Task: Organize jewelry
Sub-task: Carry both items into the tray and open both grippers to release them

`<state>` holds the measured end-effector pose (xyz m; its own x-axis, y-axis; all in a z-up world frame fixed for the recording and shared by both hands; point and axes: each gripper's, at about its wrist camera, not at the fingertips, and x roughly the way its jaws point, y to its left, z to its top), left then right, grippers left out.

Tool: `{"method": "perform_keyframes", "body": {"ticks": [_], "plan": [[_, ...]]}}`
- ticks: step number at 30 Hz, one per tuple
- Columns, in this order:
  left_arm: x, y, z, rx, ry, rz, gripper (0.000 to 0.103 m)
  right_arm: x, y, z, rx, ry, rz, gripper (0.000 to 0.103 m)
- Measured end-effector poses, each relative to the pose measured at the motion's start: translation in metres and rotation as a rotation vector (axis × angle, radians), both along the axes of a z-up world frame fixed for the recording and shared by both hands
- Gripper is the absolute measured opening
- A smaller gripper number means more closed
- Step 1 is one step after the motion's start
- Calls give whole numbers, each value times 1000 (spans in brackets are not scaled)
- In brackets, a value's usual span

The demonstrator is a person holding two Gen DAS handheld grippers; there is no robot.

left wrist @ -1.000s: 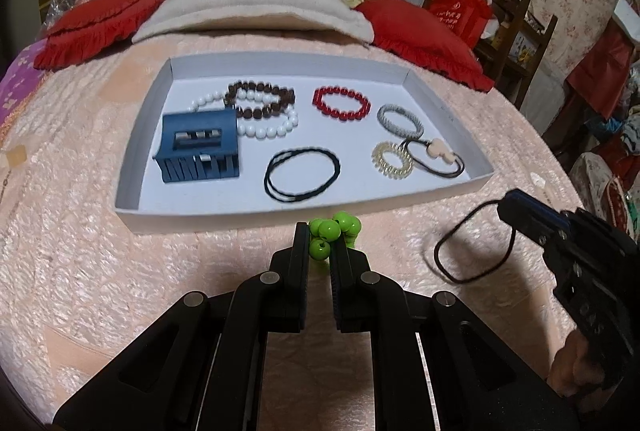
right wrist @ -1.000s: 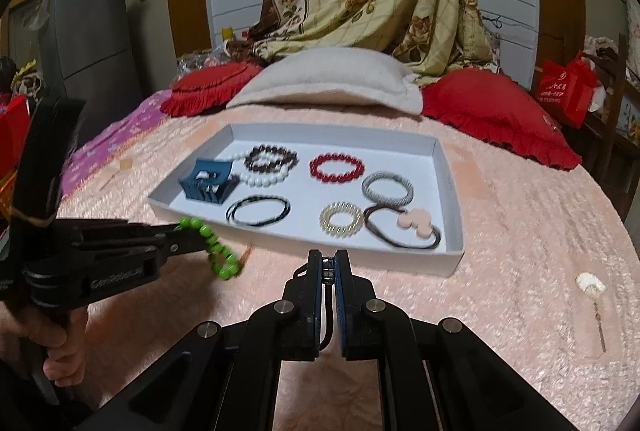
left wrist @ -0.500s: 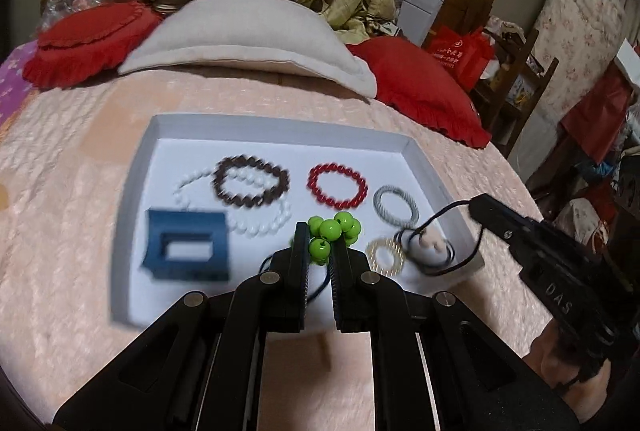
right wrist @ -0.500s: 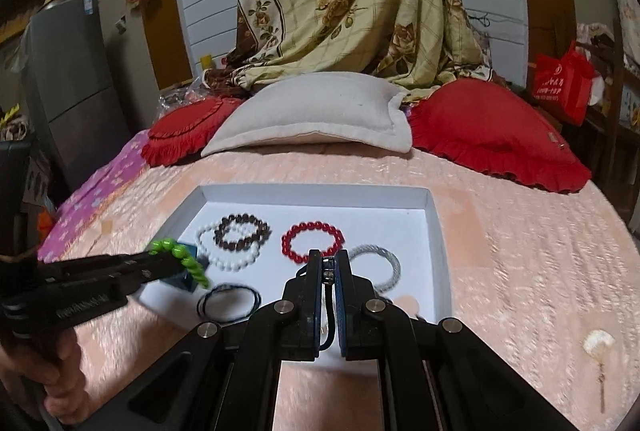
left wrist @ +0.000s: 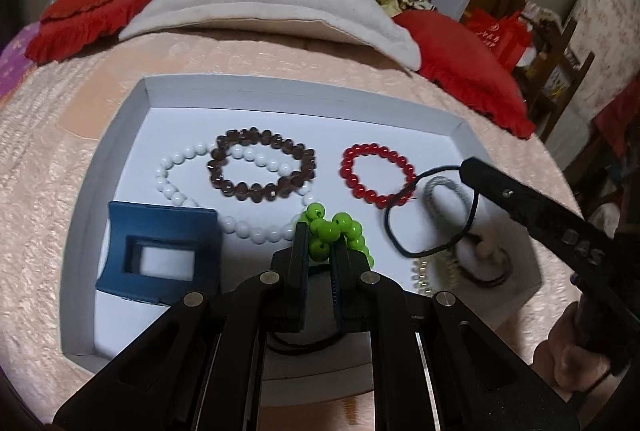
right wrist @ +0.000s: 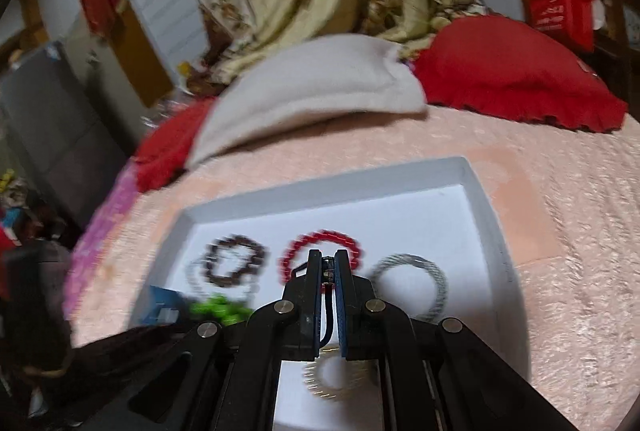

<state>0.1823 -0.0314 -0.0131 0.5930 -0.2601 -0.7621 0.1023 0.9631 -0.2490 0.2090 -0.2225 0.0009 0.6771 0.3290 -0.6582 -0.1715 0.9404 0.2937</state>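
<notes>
My left gripper (left wrist: 319,245) is shut on a green bead bracelet (left wrist: 332,229) and holds it above the middle of the white tray (left wrist: 120,119). My right gripper (right wrist: 327,263) is shut on a black hair tie (left wrist: 430,215), which hangs over the tray's right part; the gripper also shows in the left wrist view (left wrist: 466,167). In the tray lie a white bead bracelet (left wrist: 176,161), a brown bead bracelet (left wrist: 260,169), a red bead bracelet (left wrist: 376,171), a grey band (left wrist: 434,187), a gold coil tie (left wrist: 424,273) and a blue hair claw (left wrist: 160,251).
The tray sits on a pink bedspread (left wrist: 48,167). A white pillow (left wrist: 264,3) and red cushions (left wrist: 464,59) lie behind it. A hair tie with a beige charm (left wrist: 486,251) lies at the tray's right edge. The right wrist view is motion-blurred.
Both grippers moved forward from the bedspread in front of the tray to over the tray, each carrying its piece. The black tie now hangs over the red bracelet and grey band.
</notes>
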Motion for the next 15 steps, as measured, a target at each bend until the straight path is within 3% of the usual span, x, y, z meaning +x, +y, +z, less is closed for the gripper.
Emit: {"method": "perform_keyframes", "body": {"ticks": [4,7,10,11,12,15], "plan": [[-1,-5,-3,32,5,-14,8,7,3,-11,-88,41,-29,5],[0,-8,-4,54,15,-22,17,10,3,-13,-104,58,-34,8],[1,-5,-5,44,21,-16,36,9,3,-13,-121,49,-28,18],[1,-3,-4,39,18,-12,42,8,4,-12,-127,41,-29,28],[0,-2,-2,36,10,-7,45,6,4,-9,-129,24,-29,38],[-1,1,4,42,-18,-2,51,-3,-2,1,-120,-28,-41,43]]}}
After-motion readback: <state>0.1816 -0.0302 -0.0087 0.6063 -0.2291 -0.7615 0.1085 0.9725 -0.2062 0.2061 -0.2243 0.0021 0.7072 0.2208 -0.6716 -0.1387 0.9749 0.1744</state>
